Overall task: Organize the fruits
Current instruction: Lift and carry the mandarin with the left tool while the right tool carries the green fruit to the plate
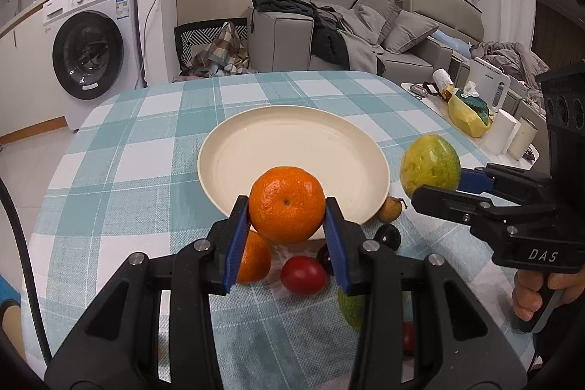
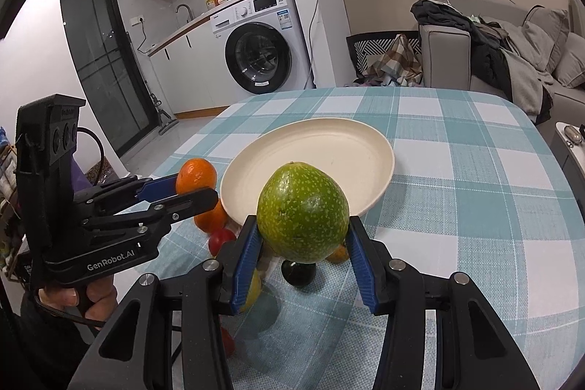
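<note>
My left gripper (image 1: 287, 223) is shut on an orange tangerine (image 1: 287, 205) and holds it above the near rim of the empty cream plate (image 1: 292, 148). My right gripper (image 2: 303, 251) is shut on a green speckled fruit (image 2: 302, 212), held just short of the plate (image 2: 329, 152); it also shows in the left wrist view (image 1: 429, 165). On the checked cloth below lie a second tangerine (image 1: 254, 260), a red fruit (image 1: 303, 275), a dark plum (image 1: 387, 235), a small brown fruit (image 1: 390, 209) and another green fruit (image 1: 351, 309), partly hidden.
The table (image 1: 146, 134) has a teal checked cloth. A side table (image 1: 431, 97) at the right carries a white kettle (image 1: 488, 84), a yellow bag (image 1: 466, 112) and paper rolls (image 1: 512, 134). A washing machine (image 1: 87, 39) and a sofa (image 1: 365, 28) stand behind.
</note>
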